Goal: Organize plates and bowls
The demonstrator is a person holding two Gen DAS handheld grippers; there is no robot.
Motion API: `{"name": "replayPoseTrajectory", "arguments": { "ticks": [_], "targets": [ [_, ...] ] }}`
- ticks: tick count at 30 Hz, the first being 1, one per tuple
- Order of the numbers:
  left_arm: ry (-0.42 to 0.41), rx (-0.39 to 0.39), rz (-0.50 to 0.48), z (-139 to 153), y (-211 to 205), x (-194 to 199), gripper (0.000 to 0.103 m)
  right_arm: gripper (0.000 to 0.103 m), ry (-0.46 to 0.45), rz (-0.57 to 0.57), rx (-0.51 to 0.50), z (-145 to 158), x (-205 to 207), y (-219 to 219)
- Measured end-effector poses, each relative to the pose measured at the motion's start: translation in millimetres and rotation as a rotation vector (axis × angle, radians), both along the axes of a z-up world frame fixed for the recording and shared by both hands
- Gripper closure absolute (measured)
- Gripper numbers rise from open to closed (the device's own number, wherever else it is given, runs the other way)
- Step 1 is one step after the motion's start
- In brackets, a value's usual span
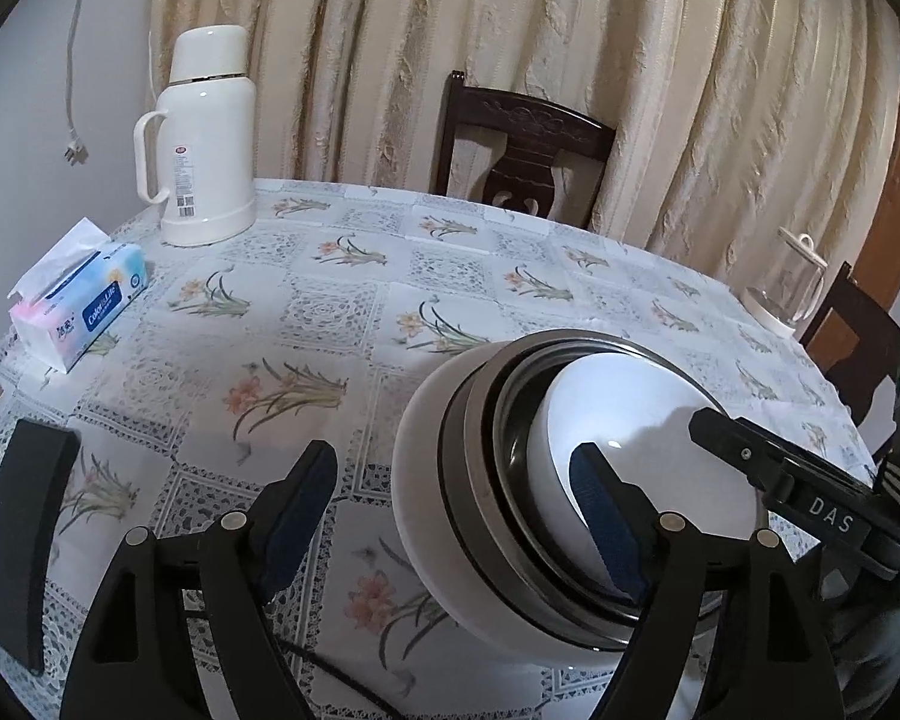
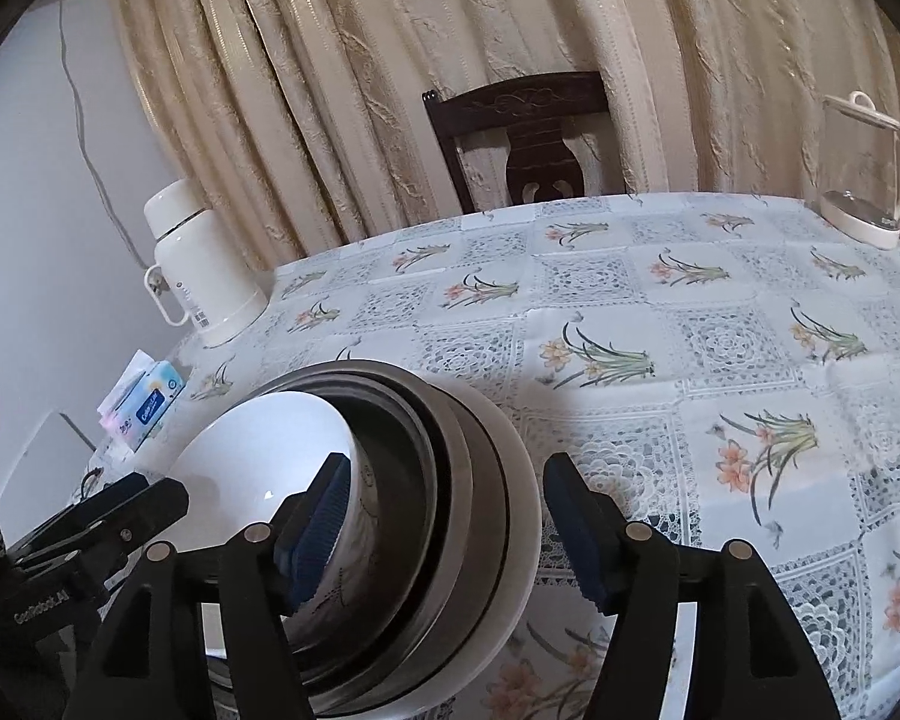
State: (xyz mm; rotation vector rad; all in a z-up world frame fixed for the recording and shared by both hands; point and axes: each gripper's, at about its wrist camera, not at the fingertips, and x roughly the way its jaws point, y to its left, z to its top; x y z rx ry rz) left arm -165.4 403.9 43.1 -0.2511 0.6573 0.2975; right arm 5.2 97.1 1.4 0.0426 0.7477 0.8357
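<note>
A home dining room: floral tablecloth [image 1: 342,312], carved wooden chair [image 1: 522,150], cream curtains [image 1: 570,60], thermos [image 1: 207,138].

Dim indoor light, bluish cast; strong fisheye bending, dark vignetted corners; mild softness.

Near edge, centre: stack of nested bowls [image 1: 510,480], straddled by both grippers' open jaws.
Left edge: tissue pack [image 1: 81,306]; black flat object [image 1: 21,534].
Far left: white thermos [image 1: 207,138].
Far right: glass kettle [image 2: 867,174].
Open passage: tablecloth [image 2: 660,324] mid-table, between stack and chair [image 2: 531,138].
</note>
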Motion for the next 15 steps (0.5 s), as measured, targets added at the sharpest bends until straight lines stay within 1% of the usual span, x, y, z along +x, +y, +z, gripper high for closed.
{"name": "replayPoseTrajectory", "arguments": {
  "ticks": [4, 7, 12, 15],
  "targets": [
    [-0.001, 0.009, 0.005, 0, -1, 2, 0.021, 0.032, 0.012, -0.001, 0.01, -1, 2, -2],
    [-0.004, 0.006, 0.011, 1, -2, 0, 0.021, 0.031, -0.005, 0.016, 0.047, 4, -5, -10],
    [-0.043, 0.003, 0.031, 13, -3, -17, 0.021, 0.03, -0.049, 0.033, 0.08, 16, -23, -27],
    [-0.06, 0.036, 0.021, 20, -13, -30, 0.019, 0.027, -0.056, 0.044, 0.091, 19, -33, -38]
  ]
}}
